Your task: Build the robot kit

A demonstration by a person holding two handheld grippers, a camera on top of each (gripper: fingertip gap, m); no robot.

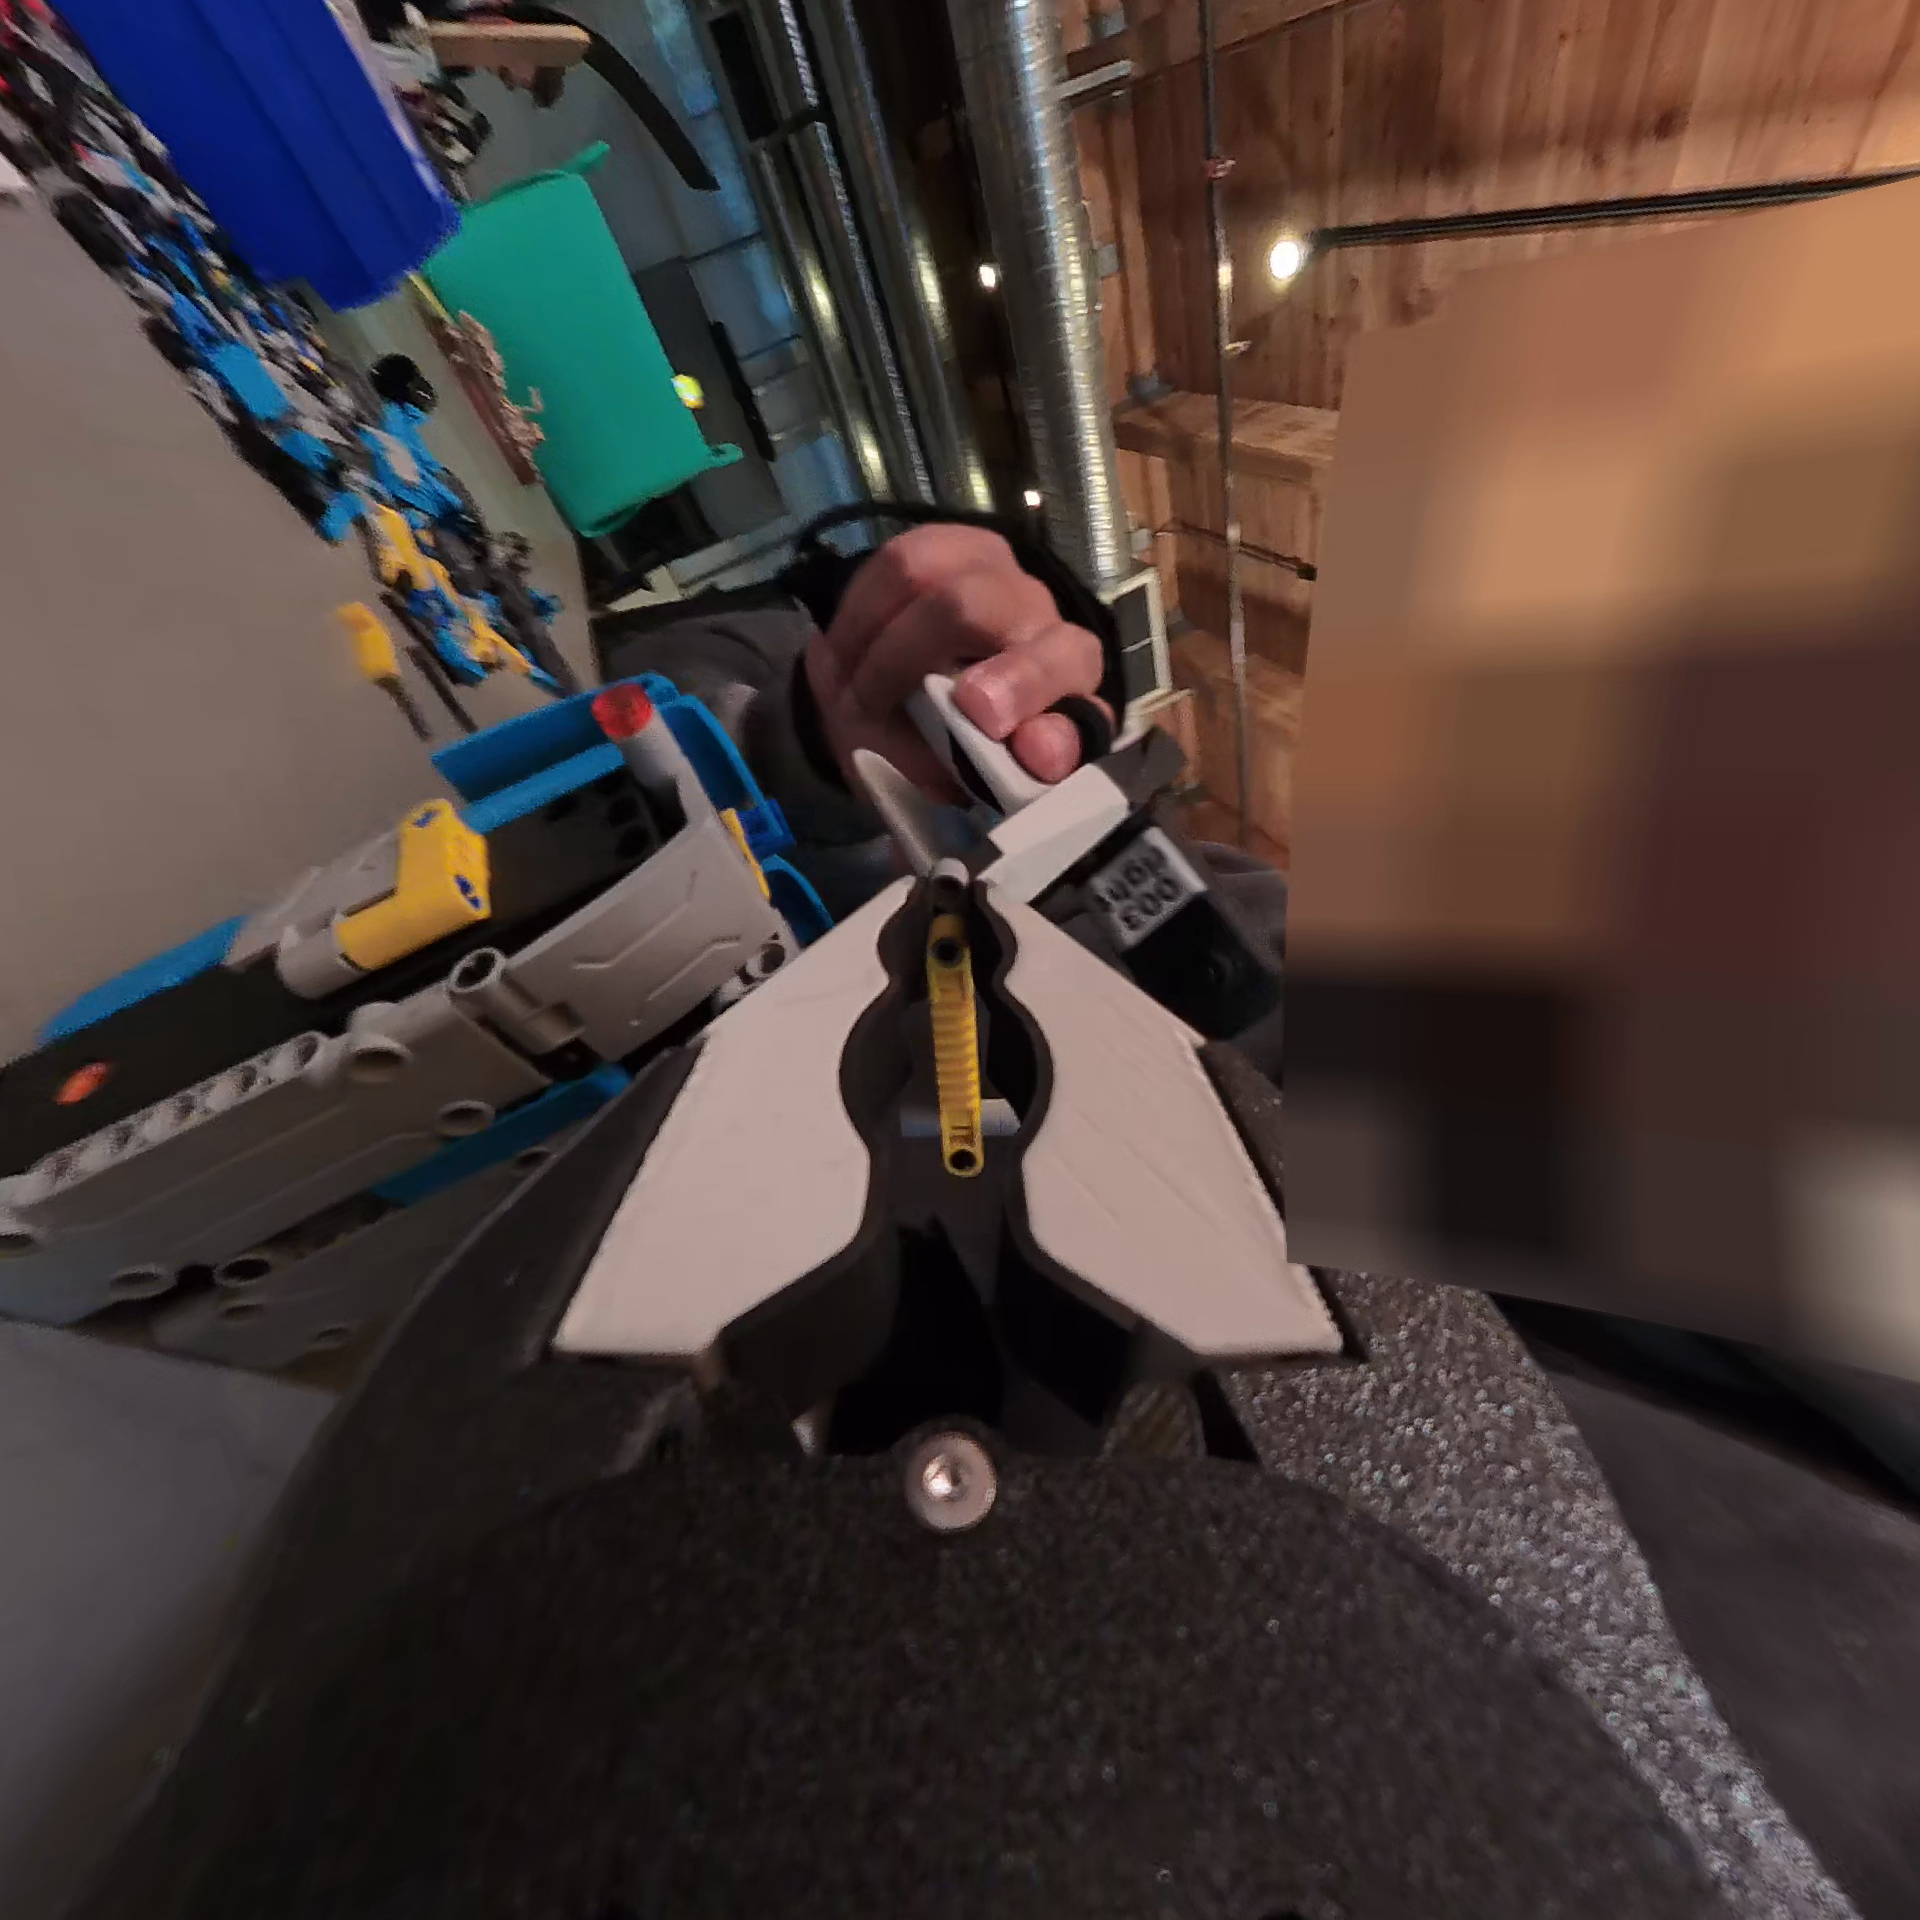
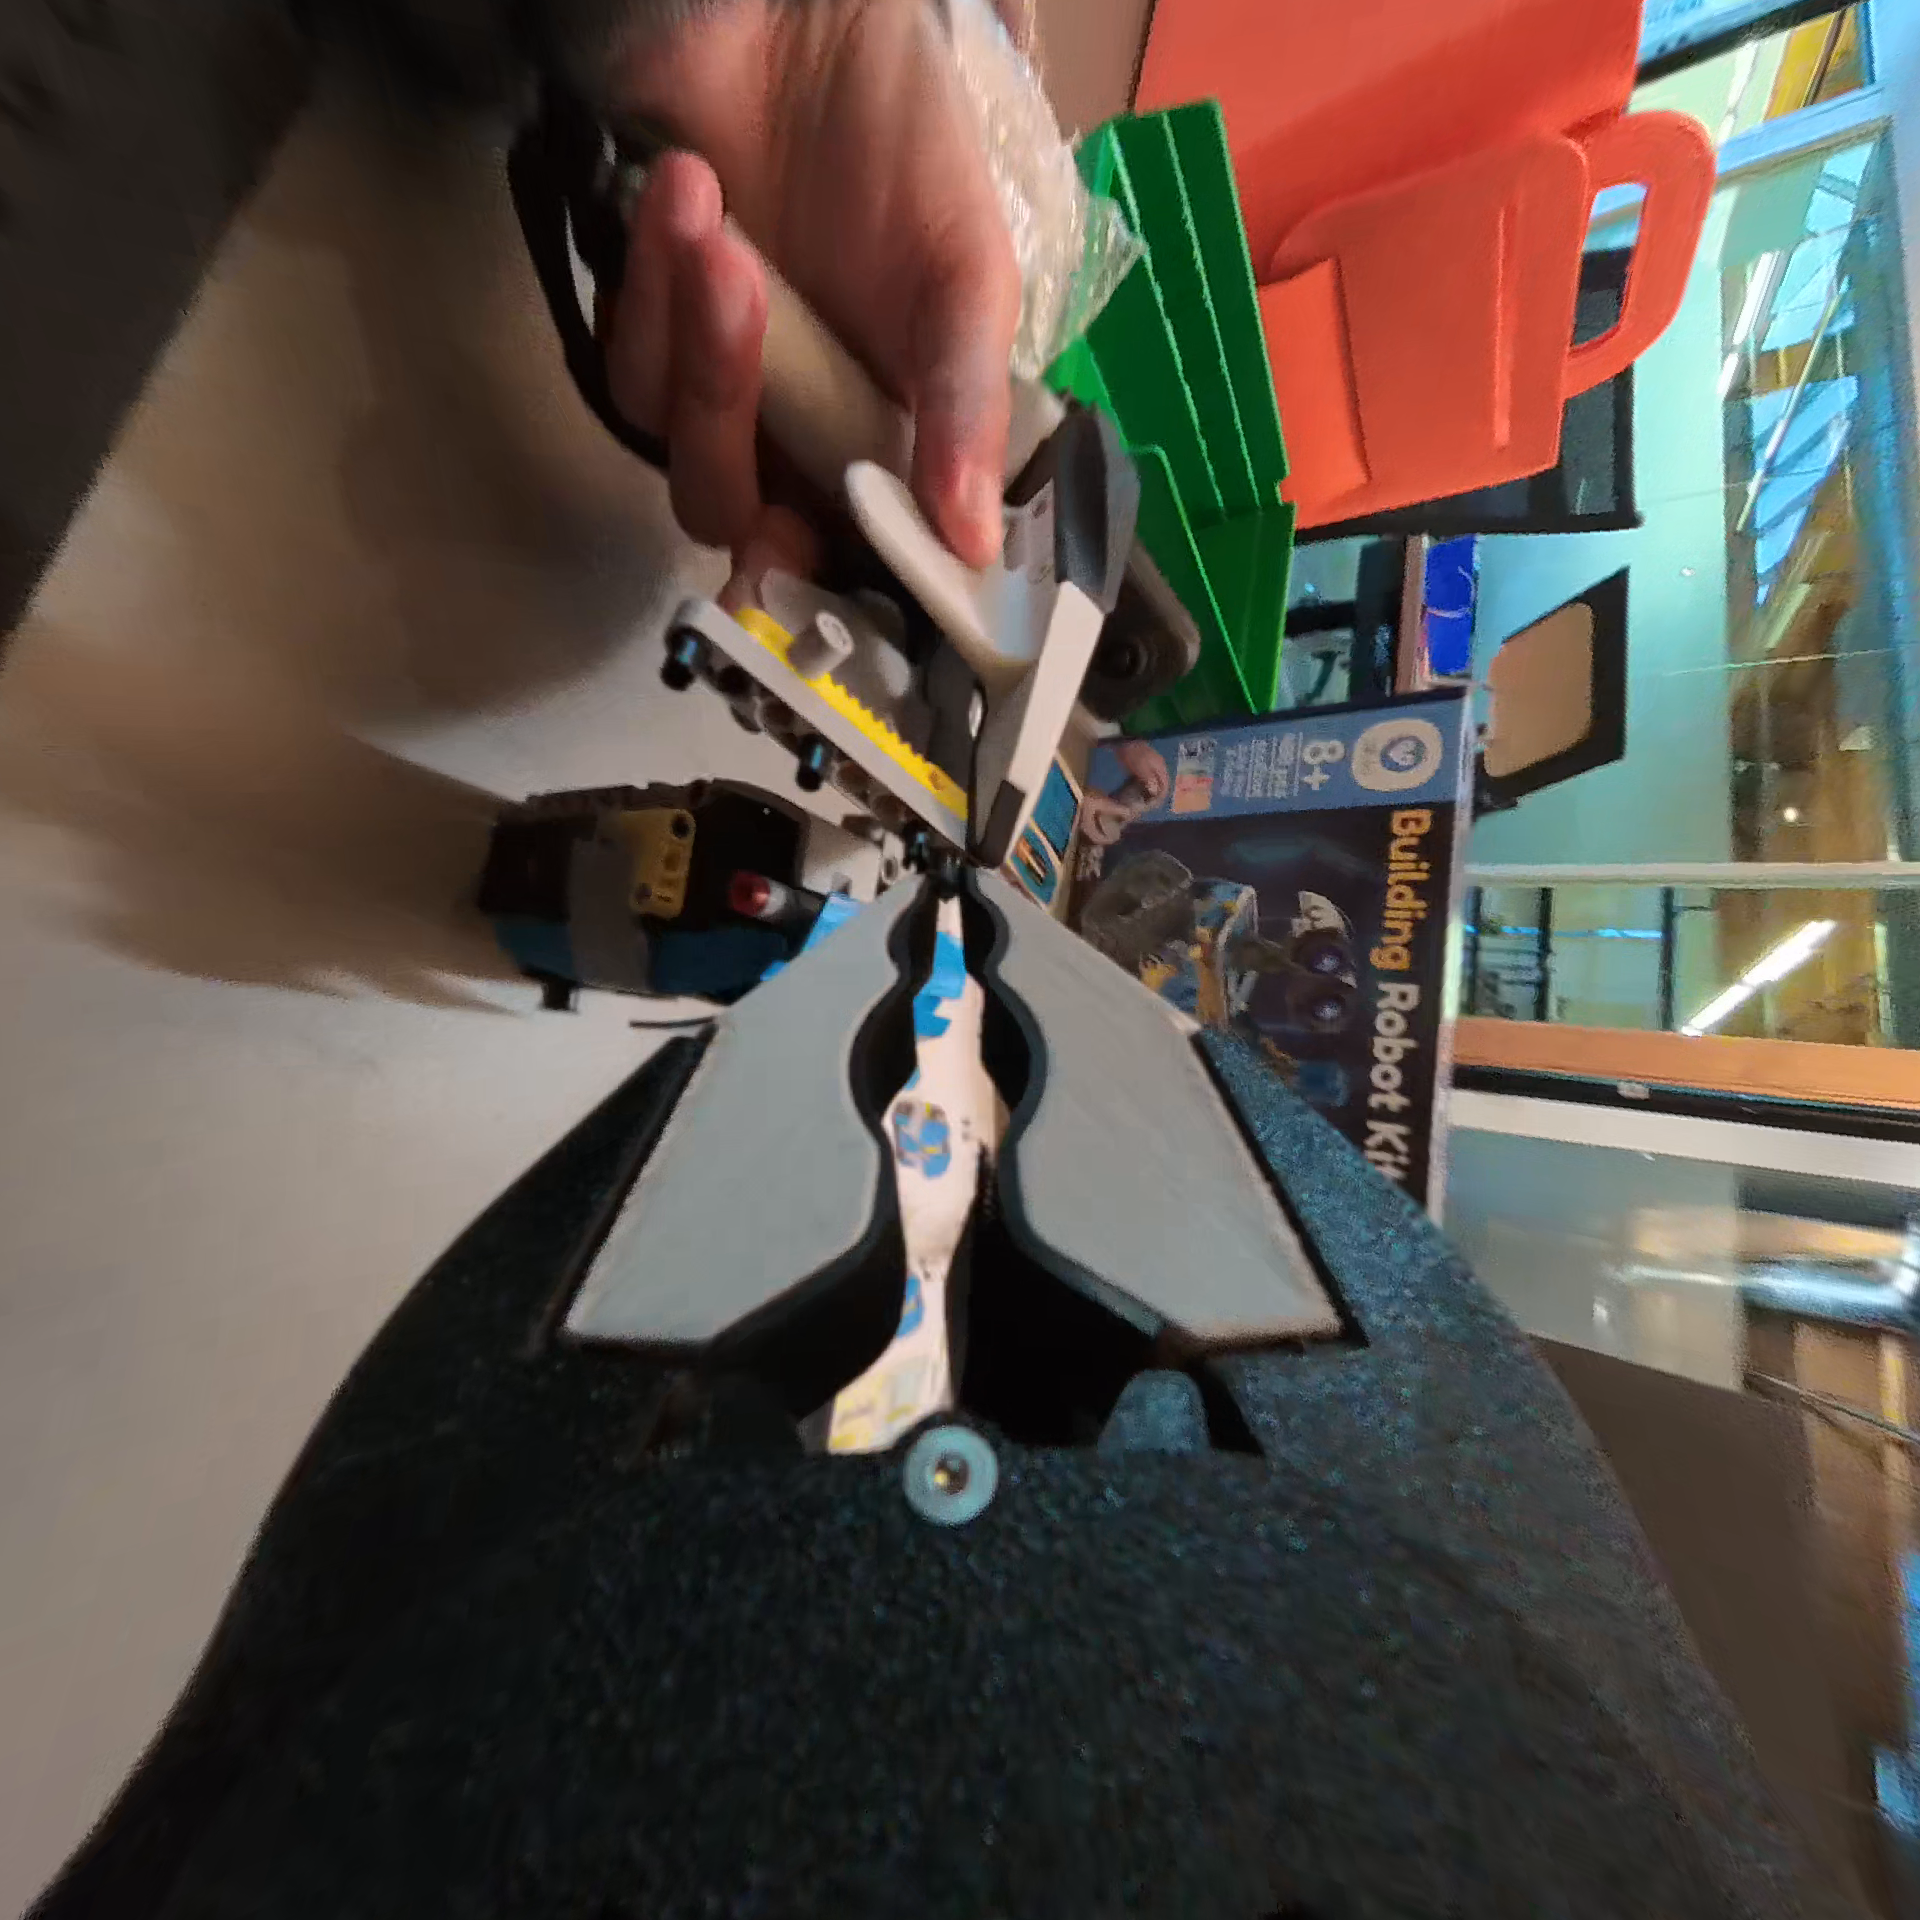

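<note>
Left gripper (image 1: 951, 894) is clamped on a small grey beam assembly carrying a yellow toothed rack (image 1: 954, 1039), likely lifted so its end meets the right gripper (image 2: 951, 883), whose tips pinch a black pin (image 2: 943, 860) and which also traps a printed paper sheet (image 2: 940, 1122). Beside the rack sits a grey, blue and yellow brick-built model (image 1: 436, 997) on the pale table (image 1: 135, 675); farther beyond it lie loose bricks (image 1: 416, 561), a kit box (image 2: 1278, 935), wooden walls.

Background items: tall blue plastic bin (image 1: 260, 135) beside a green wheeled bin (image 1: 577, 343), ribbed silver duct (image 1: 1049, 270) against a wood-plank wall (image 1: 1507, 114); flat orange felt bag (image 2: 1455, 281) overlapping green corrugated sheets (image 2: 1195, 343), above an upright dark-blue printed cardboard box (image 2: 1299, 914).
</note>
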